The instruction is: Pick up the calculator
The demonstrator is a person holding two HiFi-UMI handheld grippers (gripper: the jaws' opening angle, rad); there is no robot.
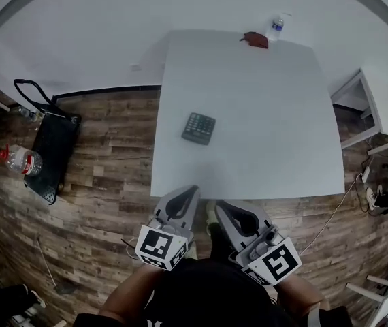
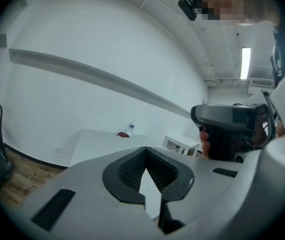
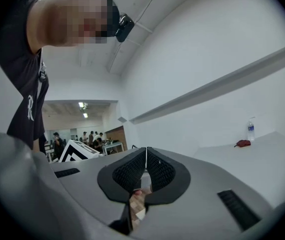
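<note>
While the left gripper (image 1: 186,193) and right gripper (image 1: 224,208) are hovering at lower centre, short of the table (image 1: 282,148) edge, both are showing jaws pressed together, empty. The calculator (image 1: 199,128) is lying untouched mid-frame on the table's left part, so reaching, opening and the grasp are all waiting.

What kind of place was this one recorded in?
Probably an office or lab workroom: a plain white table holding a calculator, wood-look flooring, bare white walls, and people at desks in a lit room behind, seen in the right gripper view.
</note>
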